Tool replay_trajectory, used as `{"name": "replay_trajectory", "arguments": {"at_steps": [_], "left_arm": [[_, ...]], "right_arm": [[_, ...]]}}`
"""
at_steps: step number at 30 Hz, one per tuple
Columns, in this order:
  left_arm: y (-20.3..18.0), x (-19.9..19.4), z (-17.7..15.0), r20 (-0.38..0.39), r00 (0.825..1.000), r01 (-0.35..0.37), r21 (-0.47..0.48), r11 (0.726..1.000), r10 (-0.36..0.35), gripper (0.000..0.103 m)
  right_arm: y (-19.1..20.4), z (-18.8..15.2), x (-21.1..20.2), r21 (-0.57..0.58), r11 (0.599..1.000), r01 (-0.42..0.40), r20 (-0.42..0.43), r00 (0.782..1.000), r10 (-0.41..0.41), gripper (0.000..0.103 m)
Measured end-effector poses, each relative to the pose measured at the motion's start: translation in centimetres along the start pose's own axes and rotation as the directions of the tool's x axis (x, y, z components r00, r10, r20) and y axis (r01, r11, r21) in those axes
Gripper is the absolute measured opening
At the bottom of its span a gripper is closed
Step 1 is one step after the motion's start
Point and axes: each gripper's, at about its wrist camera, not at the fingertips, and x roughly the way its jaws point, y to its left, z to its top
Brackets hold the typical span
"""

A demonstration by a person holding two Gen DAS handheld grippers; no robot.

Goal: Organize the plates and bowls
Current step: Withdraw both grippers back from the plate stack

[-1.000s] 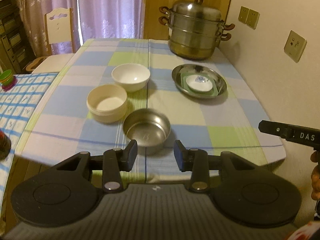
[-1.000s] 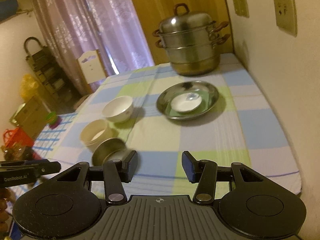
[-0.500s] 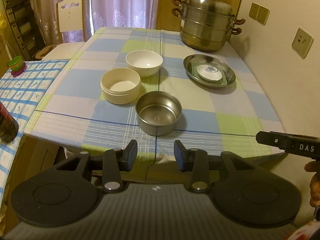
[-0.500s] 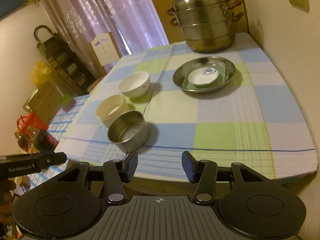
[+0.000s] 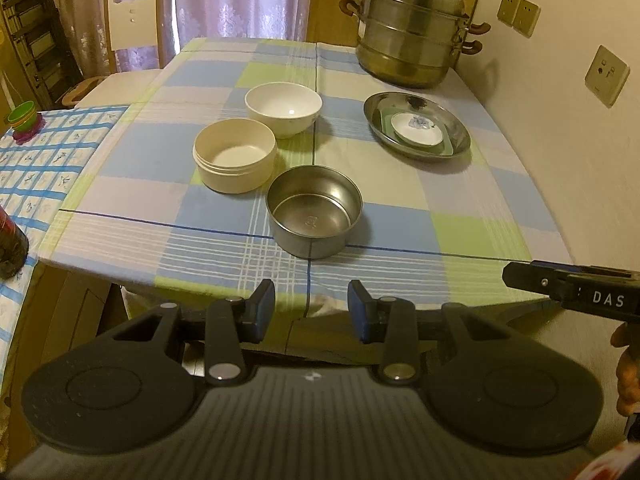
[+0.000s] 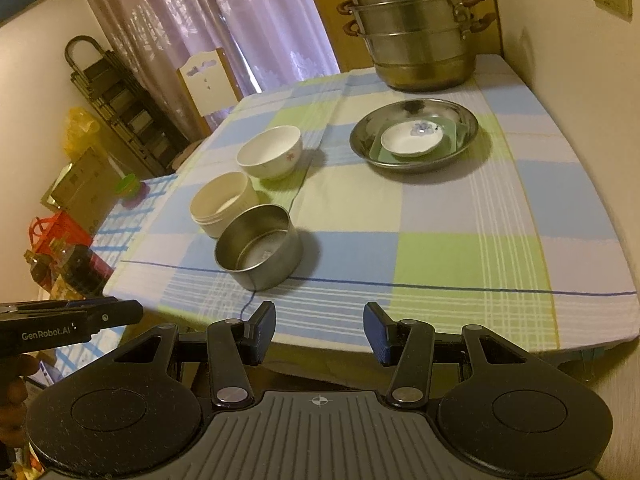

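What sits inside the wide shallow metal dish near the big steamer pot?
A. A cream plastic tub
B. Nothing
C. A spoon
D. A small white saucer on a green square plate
D: the wide shallow metal dish holds a green square plate with a small white flower-marked saucer on top of it.

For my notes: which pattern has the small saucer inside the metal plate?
White saucer with a blue flower, clearest in the right wrist view.

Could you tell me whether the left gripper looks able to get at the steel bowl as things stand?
Probably yes: the left gripper is open, off the table's near edge, and nothing lies between it and the steel bowl.
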Motion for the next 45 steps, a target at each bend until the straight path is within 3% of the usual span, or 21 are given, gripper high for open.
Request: {"name": "replay_trajectory", "arguments": {"at_steps": [29,37,45], "left_arm": [[-0.8,1.5,0.4,-0.032,0.999,0.033,0.015,0.999,-0.032,0.036],[0.1,1.6,0.7,-0.02,1.0,-0.008,-0.008,1.0,0.008,0.036],[3.7,2.2,2.1,-0.003,0.997,-0.079,-0.067,0.995,0.079,0.036]], "right_arm": [[-0.6,-0.1,0.5,0.027,0.999,0.023,-0.026,0.999,-0.022,0.049],[-0.9,0.0,1.1,0.026,1.0,0.014,-0.036,0.999,-0.013,0.049],[-1.2,1.3,2.7,0.022,0.999,0.034,-0.042,0.999,-0.033,0.049]]}}
